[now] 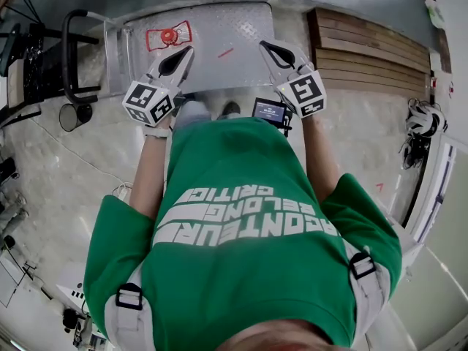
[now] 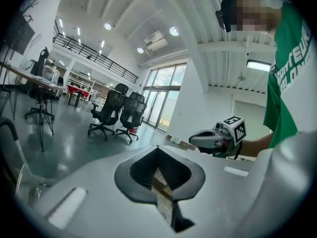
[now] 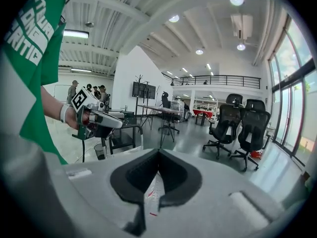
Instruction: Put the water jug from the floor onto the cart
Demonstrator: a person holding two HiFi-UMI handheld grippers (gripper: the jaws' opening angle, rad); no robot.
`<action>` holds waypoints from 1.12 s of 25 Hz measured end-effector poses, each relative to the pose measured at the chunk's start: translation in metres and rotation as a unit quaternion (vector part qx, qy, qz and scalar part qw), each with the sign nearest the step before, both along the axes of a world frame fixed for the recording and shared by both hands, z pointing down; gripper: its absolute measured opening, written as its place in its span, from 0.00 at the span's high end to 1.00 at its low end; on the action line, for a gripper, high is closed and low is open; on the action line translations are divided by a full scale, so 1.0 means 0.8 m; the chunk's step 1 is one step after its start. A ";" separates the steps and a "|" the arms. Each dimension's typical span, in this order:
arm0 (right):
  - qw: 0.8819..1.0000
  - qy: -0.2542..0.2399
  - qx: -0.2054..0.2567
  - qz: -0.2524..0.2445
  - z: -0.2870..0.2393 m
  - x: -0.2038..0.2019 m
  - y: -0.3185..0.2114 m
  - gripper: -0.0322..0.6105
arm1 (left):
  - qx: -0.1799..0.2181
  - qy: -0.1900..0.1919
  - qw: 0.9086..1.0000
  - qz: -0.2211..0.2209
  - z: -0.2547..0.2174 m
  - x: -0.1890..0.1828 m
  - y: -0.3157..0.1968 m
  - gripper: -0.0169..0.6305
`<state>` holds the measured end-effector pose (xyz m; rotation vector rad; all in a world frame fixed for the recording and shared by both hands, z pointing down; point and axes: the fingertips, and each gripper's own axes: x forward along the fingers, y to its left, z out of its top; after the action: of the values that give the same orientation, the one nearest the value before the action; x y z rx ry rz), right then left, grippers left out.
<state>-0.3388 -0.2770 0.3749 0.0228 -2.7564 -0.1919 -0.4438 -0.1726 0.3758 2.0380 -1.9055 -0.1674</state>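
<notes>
Head view showed two tongs, the left tongs (image 1: 183,55) and right tongs (image 1: 269,50), both pressed together and empty, raised above one cart (image 1: 219,20). One jug (image 1: 168,35), clear with red cap and handle, stood on the cart's ridged metal surface near its push bar (image 1: 67,57). One wooden pallet (image 1: 373,42) lay alongside on the pale floor (image 1: 66,167). Two office chairs (image 3: 223,125) stood in the bright hall.

You've got two grippers: left gripper (image 1: 189,50), right gripper (image 1: 262,44). One cart (image 1: 234,28). One water jug (image 1: 169,36). One wooden pallet (image 1: 369,46). One bin (image 1: 74,115). Two black office chairs (image 2: 105,114) (image 2: 132,116).
</notes>
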 end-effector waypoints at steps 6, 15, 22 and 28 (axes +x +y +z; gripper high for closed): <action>1.000 -0.001 0.009 -0.002 -0.007 0.020 -0.004 0.96 | 0.004 -0.011 1.000 -0.005 -0.008 0.013 -0.006 0.96; 1.000 -0.006 0.009 -0.015 -0.002 0.027 0.001 0.96 | -0.002 -0.010 1.000 -0.008 -0.003 0.021 -0.017 0.96; 1.000 -0.007 -0.018 0.004 0.015 0.041 -0.013 0.96 | 0.003 -0.015 1.000 -0.003 -0.009 0.032 -0.037 0.96; 1.000 -0.005 -0.010 0.001 0.015 0.030 -0.002 0.96 | 0.014 -0.010 1.000 0.015 -0.010 0.038 -0.036 0.96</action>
<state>-0.3145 -0.2786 0.3870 0.0215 -2.7677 -0.1638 -0.4136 -0.2015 0.3675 2.0920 -1.8941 -0.1686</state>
